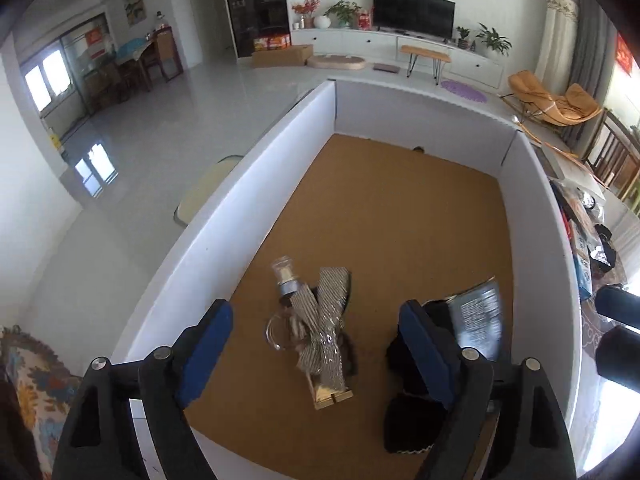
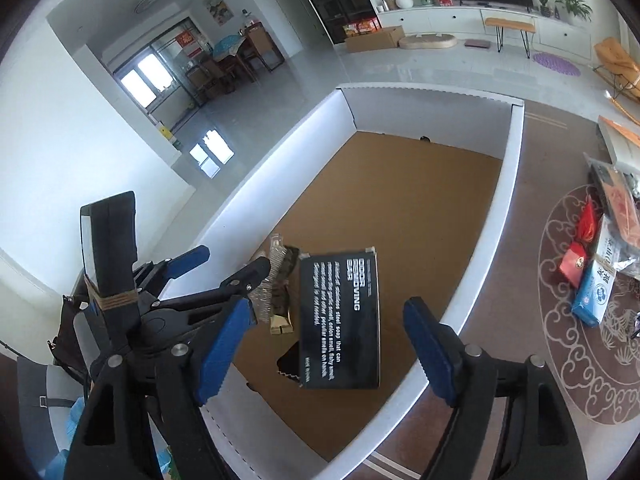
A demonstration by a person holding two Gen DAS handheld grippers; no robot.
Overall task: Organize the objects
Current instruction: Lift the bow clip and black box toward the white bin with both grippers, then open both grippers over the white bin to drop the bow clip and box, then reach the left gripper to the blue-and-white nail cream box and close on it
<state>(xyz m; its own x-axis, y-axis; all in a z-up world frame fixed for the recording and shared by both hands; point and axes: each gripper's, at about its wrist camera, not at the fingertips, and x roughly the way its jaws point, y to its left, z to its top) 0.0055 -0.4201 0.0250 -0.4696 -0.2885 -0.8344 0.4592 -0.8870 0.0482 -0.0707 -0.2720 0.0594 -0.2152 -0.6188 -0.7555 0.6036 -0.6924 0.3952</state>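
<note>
A white-walled box (image 1: 224,220) with a brown cork floor holds the objects. In the left wrist view a striped silver-grey bow with a gold clip (image 1: 322,336) lies on a clear bottle with a silver neck (image 1: 286,274). A black carton with white print (image 1: 478,320) lies to its right. My left gripper (image 1: 320,356) is open and empty above the bow. In the right wrist view the black carton (image 2: 340,320) lies flat, the bow (image 2: 280,288) at its left. My right gripper (image 2: 328,352) is open and empty above the carton. The left gripper (image 2: 224,264) shows there too.
Right of the box, on a patterned rug (image 2: 580,360), lie a red packet (image 2: 574,266), a blue and white packet (image 2: 592,296) and other bags. A dark pouch (image 1: 408,416) lies by the left gripper's right finger. Box walls (image 2: 452,320) rise around the floor.
</note>
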